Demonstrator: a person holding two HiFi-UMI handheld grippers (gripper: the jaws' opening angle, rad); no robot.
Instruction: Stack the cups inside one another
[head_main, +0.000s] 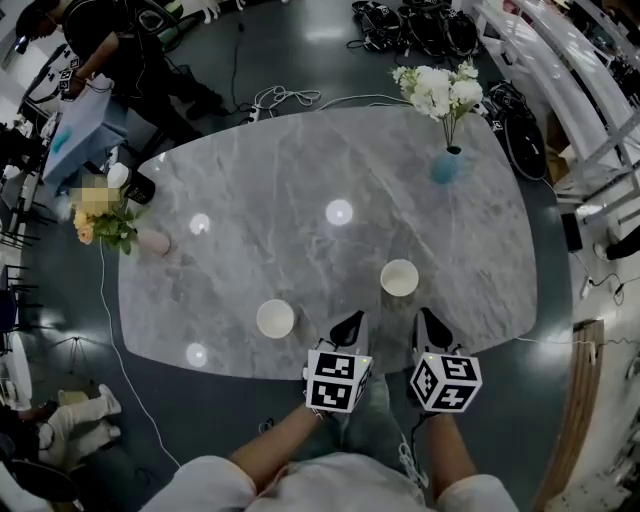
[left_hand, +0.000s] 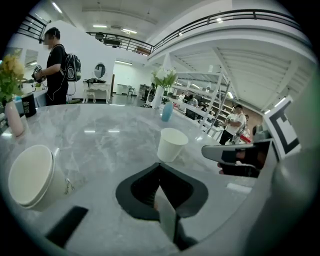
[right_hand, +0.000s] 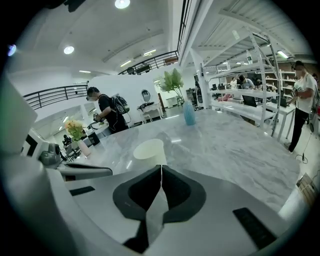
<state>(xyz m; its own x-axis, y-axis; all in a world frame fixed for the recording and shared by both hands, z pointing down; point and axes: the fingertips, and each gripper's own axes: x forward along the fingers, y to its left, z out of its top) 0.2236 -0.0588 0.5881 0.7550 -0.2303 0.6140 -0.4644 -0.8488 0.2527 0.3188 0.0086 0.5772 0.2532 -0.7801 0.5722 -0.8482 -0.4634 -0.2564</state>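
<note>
On the tabletop (head_main: 300, 170), the left cup (head_main: 275, 318) stands at nine o'clock from the left tool (head_main: 349, 325), the right cup (head_main: 399, 277) at eleven o'clock from the right tool (head_main: 431, 325). Both tools are pressed together, empty. The cups are probably light and crushable, so pinch a rim gently.

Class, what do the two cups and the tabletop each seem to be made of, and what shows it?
Left cup and right cup: likely paper, matte off-white, with thin rims. Tabletop: marble or a marble-look slab, grey-veined and polished, judging by the glare spots.
</note>
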